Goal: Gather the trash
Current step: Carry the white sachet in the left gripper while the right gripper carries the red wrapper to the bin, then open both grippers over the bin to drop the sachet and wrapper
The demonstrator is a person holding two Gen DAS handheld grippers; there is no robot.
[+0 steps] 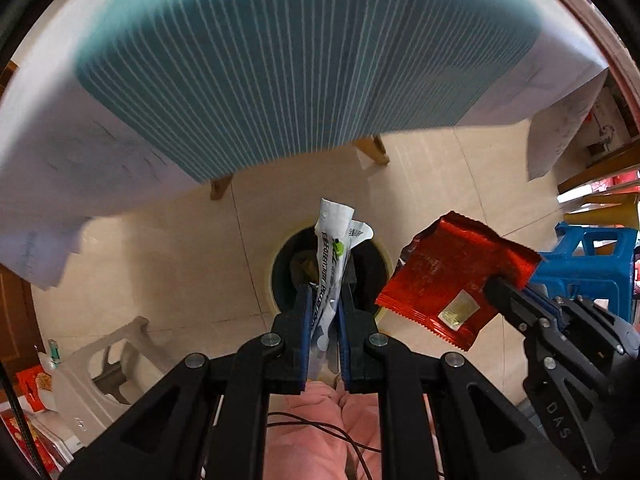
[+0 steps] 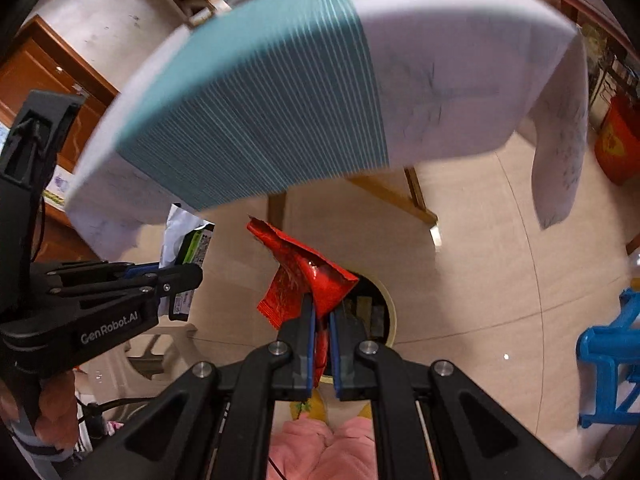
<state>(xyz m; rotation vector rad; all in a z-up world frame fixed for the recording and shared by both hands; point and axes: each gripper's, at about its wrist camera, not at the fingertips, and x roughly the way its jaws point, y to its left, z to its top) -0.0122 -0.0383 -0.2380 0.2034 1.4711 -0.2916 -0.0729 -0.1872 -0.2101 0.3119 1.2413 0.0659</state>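
Both grippers are clenched on trash. Our left gripper (image 1: 325, 288) pinches a white wrapper (image 1: 333, 264) with green print, its long body standing up between the jaws, and our right gripper (image 2: 321, 312) grips a crumpled red foil packet (image 2: 306, 276) by one edge. We judge the pickup part done for these two pieces: both hang over the floor, directly above or just beside the round bin (image 1: 280, 264) with its pale rim and dark inside, which already seems to hold some scraps. What remains, as we read it, is to let go so both pieces fall in; whether more trash lies elsewhere we cannot tell.

Around us stands a table (image 2: 248, 128) covered by a white cloth with a teal striped mat, its wooden legs beyond the bin. A blue plastic stool (image 2: 608, 360) sits to the right, a pale stool (image 1: 100, 376) to the left. Nothing blocks the bin's mouth, though the red packet is wide and could catch the rim.
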